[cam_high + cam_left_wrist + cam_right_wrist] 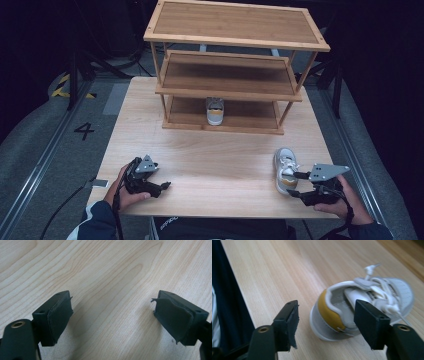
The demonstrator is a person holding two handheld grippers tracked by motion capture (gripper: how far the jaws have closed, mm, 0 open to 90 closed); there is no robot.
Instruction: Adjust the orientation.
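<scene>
Table (200, 160): rack (235, 30) behind, second shoe (215, 111) inside; near shoe (286, 170) unobstructed.

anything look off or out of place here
One white sneaker with a yellow heel sits on the wooden rack's bottom shelf; its mate lies alone on the light wooden table, between the right gripper's open jaws.
</scene>
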